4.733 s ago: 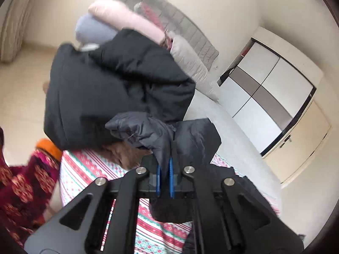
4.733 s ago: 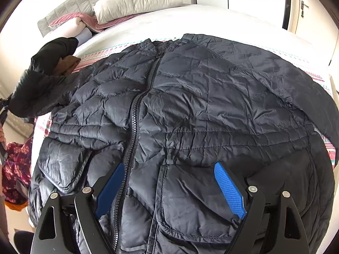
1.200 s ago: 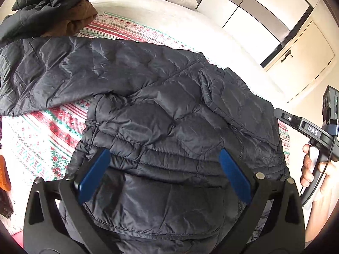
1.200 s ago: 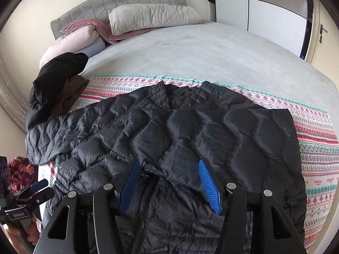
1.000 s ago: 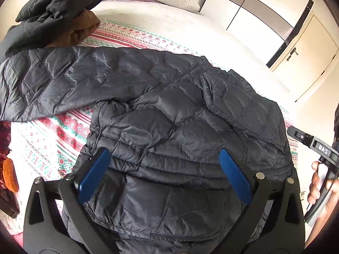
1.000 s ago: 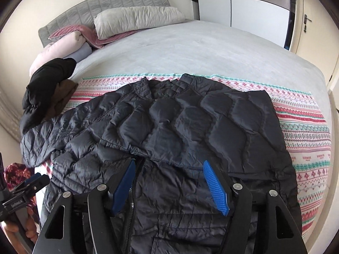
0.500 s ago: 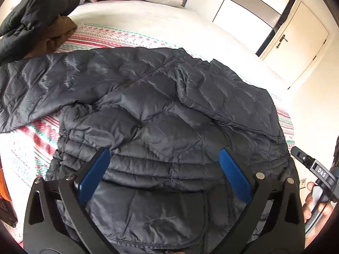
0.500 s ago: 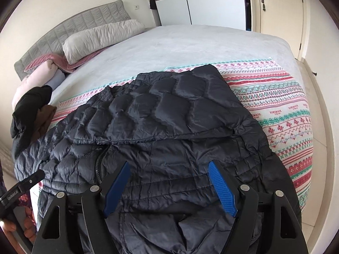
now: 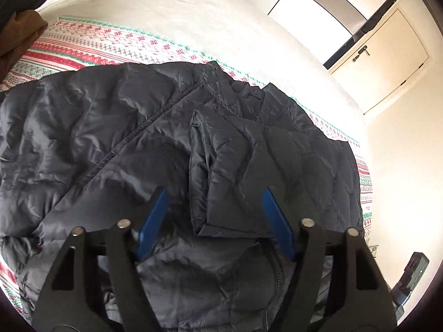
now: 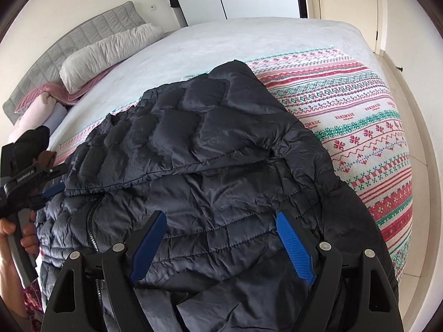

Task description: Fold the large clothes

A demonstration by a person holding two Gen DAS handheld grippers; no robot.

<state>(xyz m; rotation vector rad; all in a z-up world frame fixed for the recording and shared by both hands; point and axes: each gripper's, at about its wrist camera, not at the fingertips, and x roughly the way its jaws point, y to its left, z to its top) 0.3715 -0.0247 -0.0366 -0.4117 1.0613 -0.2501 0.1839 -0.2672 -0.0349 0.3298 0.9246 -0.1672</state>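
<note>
A dark quilted puffer jacket point(image 9: 116, 138) lies front up on the patterned blanket point(image 9: 110, 44) on the bed, its right sleeve folded across the chest point(image 10: 199, 127). My left gripper point(image 9: 214, 193) is open, just above the jacket with the folded sleeve's cuff point(image 9: 205, 213) between its blue pads. My right gripper point(image 10: 221, 215) is open and empty over the jacket's lower right side. The left gripper also shows at the left edge of the right wrist view point(image 10: 52, 191).
A black and brown clothes pile point(image 9: 16, 8) sits at the blanket's far left. Pillows point(image 10: 110, 52) and a grey headboard point(image 10: 83, 38) are at the bed's head. Wardrobe doors point(image 9: 332, 13) and a door point(image 9: 387, 61) stand beyond. The bed's edge is at the right point(image 10: 401, 166).
Both grippers have dropped closer to the jacket. The left one moved right to the folded sleeve's cuff and its jaws narrowed. The right one swung toward the jacket's right side.
</note>
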